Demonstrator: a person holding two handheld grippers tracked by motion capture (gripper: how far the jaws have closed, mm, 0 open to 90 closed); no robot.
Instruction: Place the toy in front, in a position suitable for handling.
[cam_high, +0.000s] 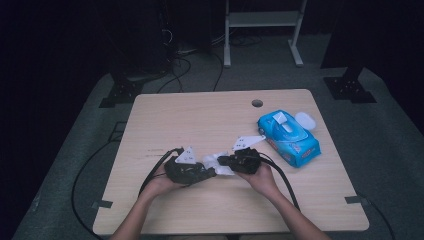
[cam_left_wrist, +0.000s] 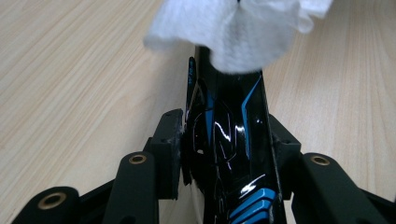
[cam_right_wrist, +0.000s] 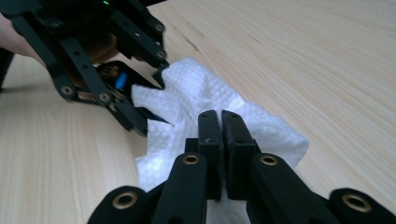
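Near the front edge of the tabletop, the left claw is clenched on a glossy black-and-blue object, its long axis running straight out along the jaws toward the right claw. That one is pinched tight on a white wipe, touching the object's far end. The left gripper view shows the object's shiny body, which I cannot identify; the right gripper view shows the wipe draped over its tip. A blue wipe pack sits by the right edge.

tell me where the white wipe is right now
In the high view the white wipe sits near the table's front middle, between the left gripper and right gripper, left of the blue wipes pack.
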